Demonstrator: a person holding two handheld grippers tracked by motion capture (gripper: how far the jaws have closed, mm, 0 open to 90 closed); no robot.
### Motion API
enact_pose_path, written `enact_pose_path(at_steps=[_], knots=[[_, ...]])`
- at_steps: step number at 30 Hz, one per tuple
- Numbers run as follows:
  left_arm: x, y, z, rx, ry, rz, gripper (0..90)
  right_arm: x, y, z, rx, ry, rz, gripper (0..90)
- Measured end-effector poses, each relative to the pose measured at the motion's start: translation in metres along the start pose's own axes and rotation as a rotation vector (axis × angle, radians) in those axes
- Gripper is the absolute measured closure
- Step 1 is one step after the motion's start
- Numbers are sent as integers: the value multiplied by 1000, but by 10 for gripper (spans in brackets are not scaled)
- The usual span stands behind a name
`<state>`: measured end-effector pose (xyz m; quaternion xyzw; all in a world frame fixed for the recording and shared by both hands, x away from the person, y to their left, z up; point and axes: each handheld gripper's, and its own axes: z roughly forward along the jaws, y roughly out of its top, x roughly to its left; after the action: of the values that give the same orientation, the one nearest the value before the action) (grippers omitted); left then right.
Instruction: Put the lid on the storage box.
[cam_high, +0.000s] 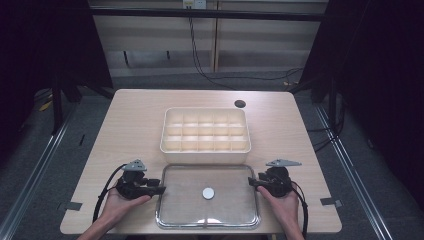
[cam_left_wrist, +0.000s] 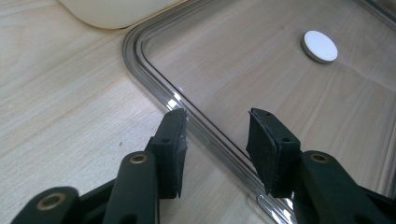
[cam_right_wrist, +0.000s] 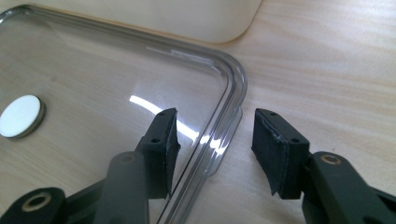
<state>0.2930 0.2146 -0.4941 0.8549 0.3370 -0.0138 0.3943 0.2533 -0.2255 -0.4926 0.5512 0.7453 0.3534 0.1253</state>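
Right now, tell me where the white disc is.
In the high view, the white disc lies mid-lid on the clear lid, between the two grippers and nearer the person than the divided box.

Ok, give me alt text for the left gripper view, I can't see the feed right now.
The open left gripper straddles the raised rim of a clear plastic lid lying flat on the wooden table, one jaw on each side. A small white disc sits near the lid's middle, and a cream organizer box corner shows at the top.
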Motion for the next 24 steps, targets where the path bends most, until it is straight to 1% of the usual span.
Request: enact_pose_path(at_steps=[3,4,6,8,10,11,12,14,15,16,18,20,21,22,24], knots=[[-1,-1,1,10,6,7,581,2,-1,3,14,-20,-14,509],[-2,-1,2,11,5,7,580,3,-1,4,18,-19,-13,510],[-2,-1,2,17,8,8,572,4,-1,5,13,-29,-18,513],[-3,-1,3,12,7,7,572,6,-2,5,12,-32,-20,517],[-4,-1,3,12,10,14,578,5,-2,5,5,-34,-11,516],[-5,-1,4,12,12,17,579,5,-2,5,7,-34,10,517],[-6,-1,4,15,10,23,579,5,-2,5,-1,-29,10,516],[-7,-1,4,17,12,29,595,4,-3,5,-5,-4,37,518],[-7,-1,4,17,15,30,600,3,-3,5,-11,4,69,523],[-7,-1,4,17,16,30,605,2,-3,5,-11,10,83,529],[-6,-1,4,16,14,30,612,-2,-4,5,-21,25,119,579],[-6,-2,4,16,11,27,620,-7,-5,4,-28,53,179,597],[-6,-2,4,16,10,28,621,-10,-6,4,-38,78,219,612],[-6,-2,4,10,8,23,624,-13,-7,4,-47,98,249,619],[-5,-2,4,11,2,13,624,-19,-10,4,-59,140,328,641]])
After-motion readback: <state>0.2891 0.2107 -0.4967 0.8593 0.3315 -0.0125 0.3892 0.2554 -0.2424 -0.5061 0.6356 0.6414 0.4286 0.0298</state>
